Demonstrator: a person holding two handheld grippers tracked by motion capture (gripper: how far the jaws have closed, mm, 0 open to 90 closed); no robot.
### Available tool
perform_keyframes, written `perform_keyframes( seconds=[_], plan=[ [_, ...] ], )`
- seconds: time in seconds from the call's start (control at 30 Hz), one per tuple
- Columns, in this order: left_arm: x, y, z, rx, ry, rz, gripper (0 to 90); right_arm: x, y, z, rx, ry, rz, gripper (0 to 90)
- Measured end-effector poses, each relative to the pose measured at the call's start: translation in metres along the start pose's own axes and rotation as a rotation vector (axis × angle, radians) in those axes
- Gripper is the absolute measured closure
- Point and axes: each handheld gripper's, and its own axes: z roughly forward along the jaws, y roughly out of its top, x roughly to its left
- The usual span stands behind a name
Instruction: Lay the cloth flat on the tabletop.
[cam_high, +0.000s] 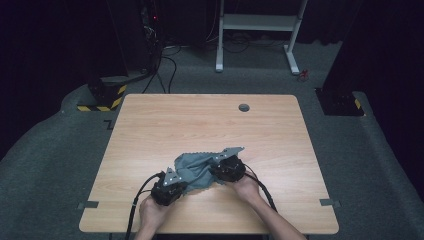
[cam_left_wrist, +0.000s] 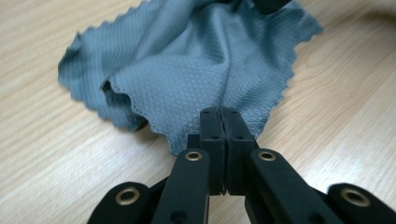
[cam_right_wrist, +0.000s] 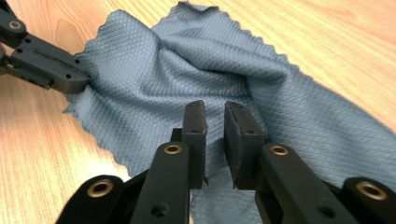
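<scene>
A crumpled grey-blue cloth (cam_high: 197, 167) with a zigzag edge lies on the wooden table (cam_high: 200, 120), near the front. In the high view my left gripper (cam_high: 181, 185) sits at the cloth's near-left corner and my right gripper (cam_high: 216, 172) at its right side. The left gripper (cam_left_wrist: 219, 114) is shut on the near edge of the cloth (cam_left_wrist: 196, 70). My right gripper (cam_right_wrist: 215, 109) stands open by a narrow gap just above a fold of the cloth (cam_right_wrist: 187, 60); nothing is pinched between its pads. In the right gripper view the left gripper (cam_right_wrist: 74, 81) grips the cloth's far-left edge.
A round grey cable hole (cam_high: 244, 107) sits near the table's far edge. Behind the table stand a white desk frame (cam_high: 260, 25) and a yellow-and-black striped base (cam_high: 102, 97). Bare wood surrounds the cloth.
</scene>
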Motion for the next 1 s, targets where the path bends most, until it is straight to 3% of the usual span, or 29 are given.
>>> perform_keyframes(
  seconds=[0.13, 0.27, 0.3, 0.33, 0.4, 0.63, 0.67, 0.73, 0.83, 1.0],
  plan=[
    [0.001, -0.004, 0.000, -0.003, 0.005, -0.010, 82.6, -0.003, -0.010, -0.008, -0.022, -0.011, 0.030, 76.8],
    [0.002, -0.006, 0.004, -0.030, 0.027, -0.041, 67.6, -0.006, -0.026, -0.024, -0.025, -0.058, 0.045, 76.9],
    [0.003, -0.006, 0.006, -0.038, 0.045, -0.046, 67.6, -0.007, -0.030, -0.026, -0.025, -0.065, 0.047, 76.9],
    [0.003, -0.006, 0.009, -0.043, 0.068, -0.060, 56.8, -0.008, -0.039, -0.033, -0.029, -0.084, 0.058, 76.1],
    [0.004, -0.007, 0.013, -0.047, 0.084, -0.065, 52.7, -0.006, -0.043, -0.034, -0.036, -0.092, 0.062, 74.0],
    [0.007, -0.014, 0.016, -0.079, 0.089, -0.102, 46.1, 0.004, -0.047, -0.019, 0.006, -0.114, 0.003, 72.7],
    [0.007, -0.014, 0.016, -0.077, 0.093, -0.101, 44.3, 0.008, -0.051, -0.017, -0.002, -0.136, -0.025, 73.9],
    [0.007, -0.014, 0.016, -0.078, 0.095, -0.102, 44.0, 0.008, -0.051, -0.018, -0.005, -0.137, -0.028, 75.2],
    [0.008, -0.013, 0.016, -0.075, 0.102, -0.100, 41.7, 0.011, -0.055, -0.021, -0.002, -0.151, -0.065, 87.0],
    [0.008, -0.013, 0.016, -0.075, 0.104, -0.099, 40.8, 0.009, -0.059, -0.027, 0.006, -0.161, -0.070, 89.1]
  ],
)
